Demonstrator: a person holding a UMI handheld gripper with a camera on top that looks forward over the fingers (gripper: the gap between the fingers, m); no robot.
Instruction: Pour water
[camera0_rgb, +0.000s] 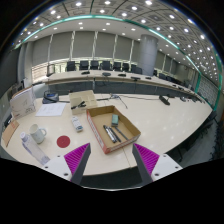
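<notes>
I am looking down along the gripper (112, 162) from well above a pale wooden table (160, 120). Its 2 fingers are standing apart with nothing between them, the purple pads (147, 158) facing each other across an open gap, so it is gripping nothing.

Just ahead of the fingers, a shallow cardboard tray (106, 128) is lying on the table. Its long axis is running away from me and leaning slightly to the left, from near the fingertips toward the far side of the table. A few small items are lying inside it, but I cannot tell what they are.

To the left of the tray, a round red disc (64, 142) is sitting on the tabletop, and further left a clear cup-like container (39, 134) is standing upright near the table's near-left edge. I cannot tell whether it is holding water. A small white item (77, 125) is lying between the cup and the tray.

Beyond the tray, a flat cardboard piece (82, 100) is resting on the table. Further back, a long conference table (140, 82) is stretching across the room with dark chairs (95, 65) lined behind it, under a ceiling of round lights (100, 12).
</notes>
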